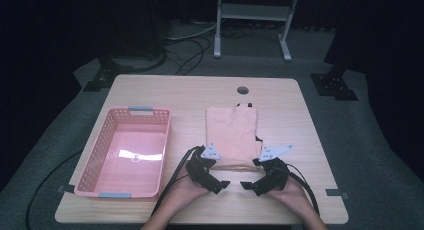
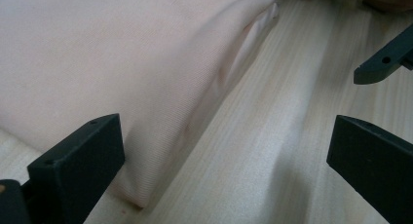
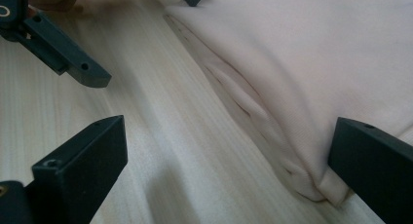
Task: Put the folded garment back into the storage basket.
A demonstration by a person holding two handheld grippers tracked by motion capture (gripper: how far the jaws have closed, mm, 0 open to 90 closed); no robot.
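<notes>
Jaws spread wide and empty, the left gripper (image 1: 216, 179) and right gripper (image 1: 252, 182) sit at the near edge of one folded pink garment (image 1: 233, 135), its fold lying between each pair. The gripper views show layered hem creases; the high view adds one pink basket (image 1: 95, 160) left on the table (image 1: 300, 120).

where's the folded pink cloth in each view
High view: folded pink cloth at table centre, right of the pink basket.
Left gripper view: upper left.
Right gripper view: upper right.
Shared landmark: the cloth's near edge on the wooden table.
</notes>
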